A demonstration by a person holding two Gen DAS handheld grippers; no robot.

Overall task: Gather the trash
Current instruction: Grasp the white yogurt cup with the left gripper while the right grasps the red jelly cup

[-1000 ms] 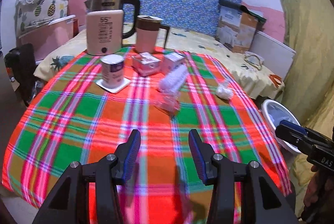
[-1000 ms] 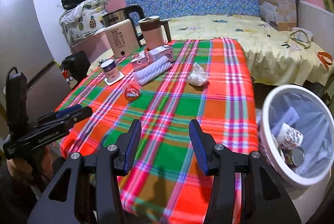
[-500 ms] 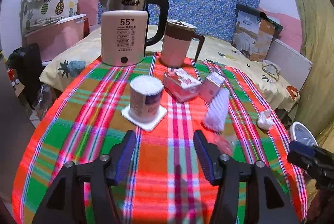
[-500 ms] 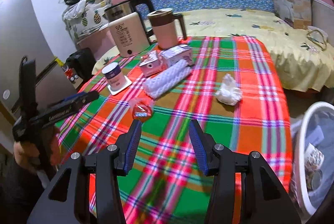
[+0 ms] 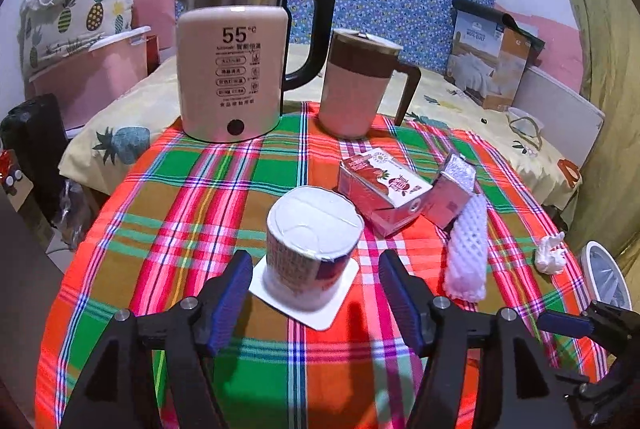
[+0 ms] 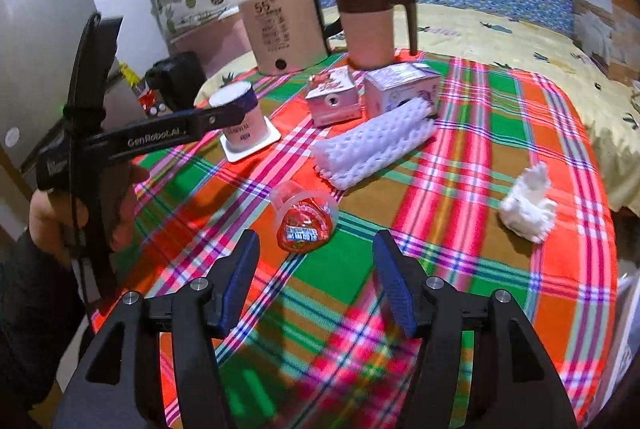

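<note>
A white yogurt cup (image 5: 314,245) stands on a white coaster on the plaid tablecloth (image 5: 200,197). My left gripper (image 5: 313,263) is opening, its blue pads on either side of the cup's base and clear of it. In the right wrist view a clear jelly cup with a red lid (image 6: 304,221) lies on its side just ahead of my right gripper (image 6: 316,241). That gripper's jaws are opening too, with nothing pressed between them. Two small cartons (image 5: 384,189), a white foam net sleeve (image 5: 466,253) and a crumpled tissue (image 5: 550,255) lie further right.
An electric kettle (image 5: 232,69) and a lidded pink jug (image 5: 356,81) stand at the table's far edge. A white bin (image 5: 604,277) sits beside the table's right edge. A bed lies behind the table. A hand holding the left gripper (image 6: 224,115) reaches in from the left.
Both grippers moved forward over the table and their jaws widened. The left one came up around the yogurt cup, the right one neared the jelly cup. The bin slid out of the right view.
</note>
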